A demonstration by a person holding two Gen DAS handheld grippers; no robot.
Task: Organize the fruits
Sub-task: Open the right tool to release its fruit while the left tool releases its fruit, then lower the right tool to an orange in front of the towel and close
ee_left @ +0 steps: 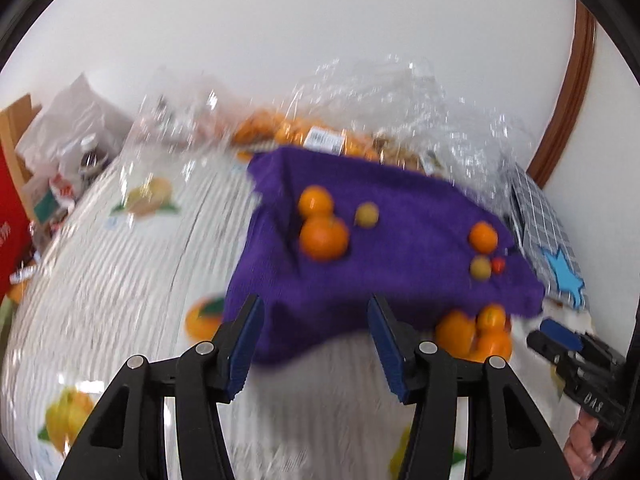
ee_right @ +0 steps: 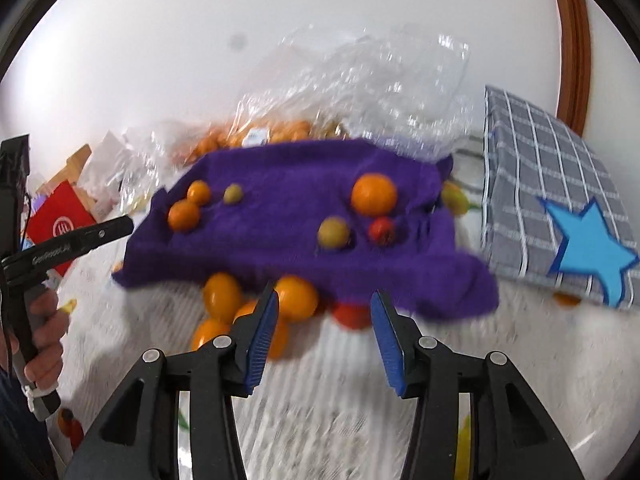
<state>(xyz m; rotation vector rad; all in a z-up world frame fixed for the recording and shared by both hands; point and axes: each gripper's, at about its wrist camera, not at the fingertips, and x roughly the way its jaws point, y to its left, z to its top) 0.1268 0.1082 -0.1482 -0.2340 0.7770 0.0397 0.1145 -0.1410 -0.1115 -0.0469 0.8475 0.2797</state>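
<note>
1. Tongs, left gripper (ee_left: 316,342): hanging partly open, blue pads apart with nothing between them; pointing down over the near edge of the purple cloth (ee_left: 384,240), probably lining up for the fruit there.
2. Tongs, right gripper (ee_right: 325,338): likewise standing partly open and holding nothing; hovering just short of the loose fruit pile (ee_right: 256,308) at the cloth's near hem, seemingly the next pick.
3. Hand (ee_right: 42,332) on the left gripper's handle: showing at the left edge of the right wrist view, gripping the black stem.
4. Purple cloth: lying spread on the white patterned table cover (ee_left: 112,280), apparently serving as the sorting ground, fruit resting in small dents on top.
5. Fruit on the cloth, left group: two oranges (ee_left: 322,224) touching, one small greenish fruit (ee_left: 367,215) just beside.
6. Fruit on the cloth, right group: one orange (ee_right: 374,194), one greenish fruit (ee_right: 333,232), one small red fruit (ee_right: 382,230), sitting near one another.
7. Loose fruit pile: several oranges and one red fruit (ee_right: 352,316) crowding off the cloth, partly tucked under its hem; not yet sorted.
8. Clear plastic bag (ee_right: 360,80): standing behind the cloth, holding more orange fruit; contents blurring.
9. Grey checked box with blue star (ee_right: 560,208): sitting right of the cloth; purpose not telling from here.
</note>
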